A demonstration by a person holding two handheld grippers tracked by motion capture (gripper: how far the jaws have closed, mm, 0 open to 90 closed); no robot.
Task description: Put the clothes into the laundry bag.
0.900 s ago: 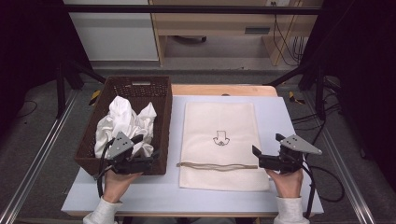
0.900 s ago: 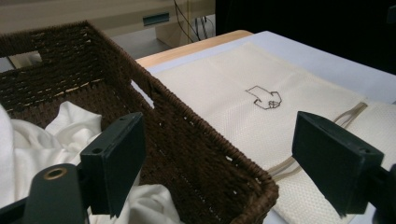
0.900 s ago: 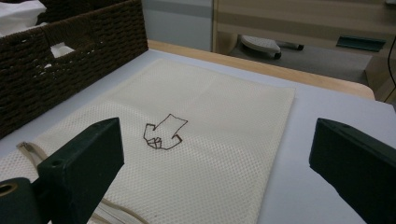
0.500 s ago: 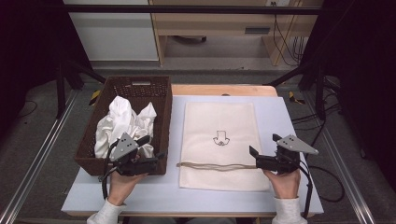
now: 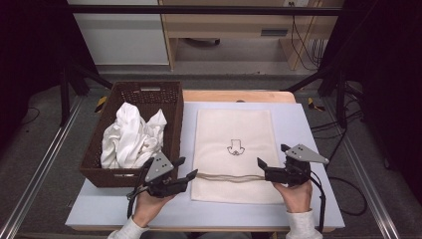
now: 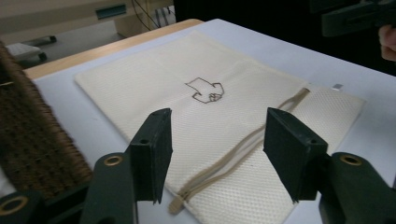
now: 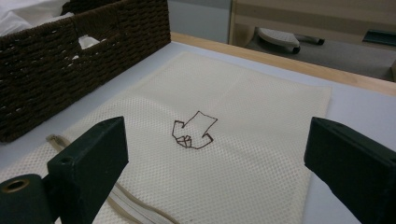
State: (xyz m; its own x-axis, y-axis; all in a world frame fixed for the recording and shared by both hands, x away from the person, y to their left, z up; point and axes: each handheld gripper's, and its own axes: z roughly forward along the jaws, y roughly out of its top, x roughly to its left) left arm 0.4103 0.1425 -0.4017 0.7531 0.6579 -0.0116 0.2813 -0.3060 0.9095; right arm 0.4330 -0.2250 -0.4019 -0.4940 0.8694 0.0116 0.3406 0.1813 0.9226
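Observation:
A cream mesh drawstring bag (image 5: pixel 234 144) with a small brown printed mark lies flat on the pale table, its tan drawstring (image 5: pixel 229 178) running across the near end. My left gripper (image 5: pixel 188 167) is open, hovering low at the bag's near left corner. In the left gripper view its jaws (image 6: pixel 217 154) frame the cord end (image 6: pixel 233 158) without touching it. My right gripper (image 5: pixel 271 157) stands wide open at the bag's near right edge. In the right gripper view (image 7: pixel 219 158) it looks across the bag (image 7: pixel 243 140), with nothing between the jaws.
A dark woven basket (image 5: pixel 149 87) holding crumpled white cloth (image 5: pixel 132 137) stands left of the bag, close to my left gripper. The basket's wall (image 7: pixel 70 56) appears in the right gripper view. The table's wooden far edge (image 5: pixel 239 95) lies beyond the bag.
My left gripper has moved right, away from the basket's front to the bag's near left corner. The right gripper has shifted a little left toward the bag. The bag has not moved.

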